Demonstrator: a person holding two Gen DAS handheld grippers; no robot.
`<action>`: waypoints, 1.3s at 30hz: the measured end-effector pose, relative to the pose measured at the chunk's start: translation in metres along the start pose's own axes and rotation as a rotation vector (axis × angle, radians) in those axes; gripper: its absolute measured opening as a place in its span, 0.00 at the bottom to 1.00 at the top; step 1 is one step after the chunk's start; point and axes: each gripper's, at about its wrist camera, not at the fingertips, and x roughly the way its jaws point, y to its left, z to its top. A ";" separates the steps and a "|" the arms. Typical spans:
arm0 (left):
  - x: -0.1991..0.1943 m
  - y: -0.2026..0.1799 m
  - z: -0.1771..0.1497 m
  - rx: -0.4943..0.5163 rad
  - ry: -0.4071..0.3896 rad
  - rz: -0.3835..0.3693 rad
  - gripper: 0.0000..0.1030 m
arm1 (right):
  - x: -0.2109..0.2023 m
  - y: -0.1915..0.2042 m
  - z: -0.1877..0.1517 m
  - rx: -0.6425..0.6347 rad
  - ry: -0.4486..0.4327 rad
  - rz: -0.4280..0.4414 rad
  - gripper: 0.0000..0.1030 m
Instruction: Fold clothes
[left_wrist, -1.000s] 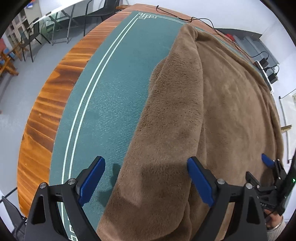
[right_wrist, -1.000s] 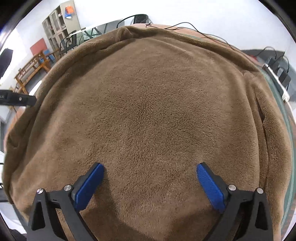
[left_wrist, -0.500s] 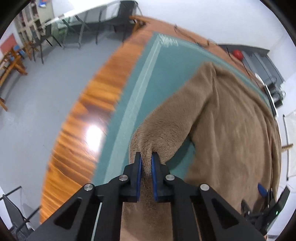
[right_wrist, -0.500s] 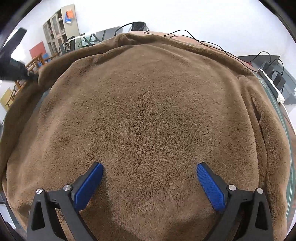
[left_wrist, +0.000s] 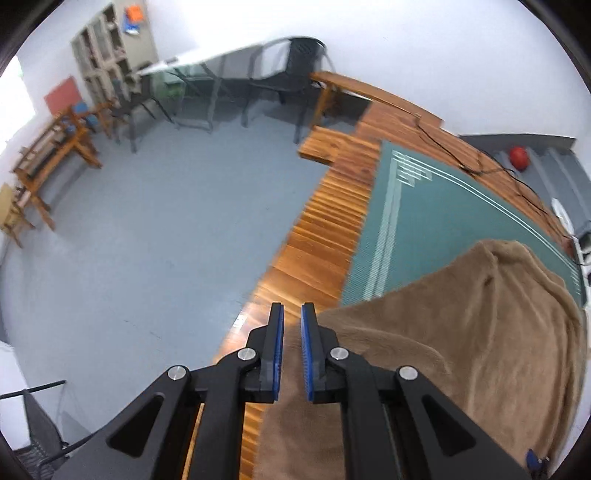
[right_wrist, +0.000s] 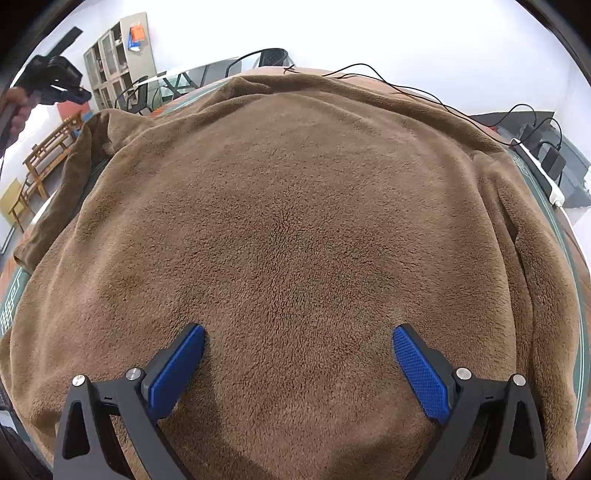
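A large brown fleece garment (right_wrist: 295, 221) lies spread over the green table mat (left_wrist: 443, 229). My left gripper (left_wrist: 291, 310) is shut on the garment's left edge. A fold of the brown fleece (left_wrist: 480, 332) shows between the blue pads and stretches from them to the right. The gripper hangs above the wooden table border (left_wrist: 332, 229), facing the floor. In the right wrist view it appears raised at the far left (right_wrist: 55, 85), held by a hand. My right gripper (right_wrist: 297, 336) is open, its blue pads wide apart and low on the middle of the fleece.
Black cables (right_wrist: 424, 92) and a white power strip (right_wrist: 539, 173) lie along the table's far right side. Beyond the table's left edge is grey floor (left_wrist: 147, 240) with black chairs (left_wrist: 295, 62), a glass table, wooden benches (left_wrist: 48, 155) and a shelf unit (left_wrist: 110, 55).
The left gripper closed on the garment's left edge, then lifted it and drew it leftward past the table's border. The right gripper stayed open in place on the fleece.
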 end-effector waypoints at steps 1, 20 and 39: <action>0.000 -0.007 -0.006 0.021 0.010 -0.021 0.10 | 0.000 0.000 -0.001 0.000 0.000 0.000 0.99; -0.006 -0.136 -0.163 0.159 0.242 -0.281 0.46 | 0.009 -0.002 0.011 -0.008 0.009 0.012 0.99; -0.009 -0.182 -0.228 0.200 0.220 -0.086 0.71 | -0.076 -0.170 -0.081 0.433 0.020 -0.186 0.99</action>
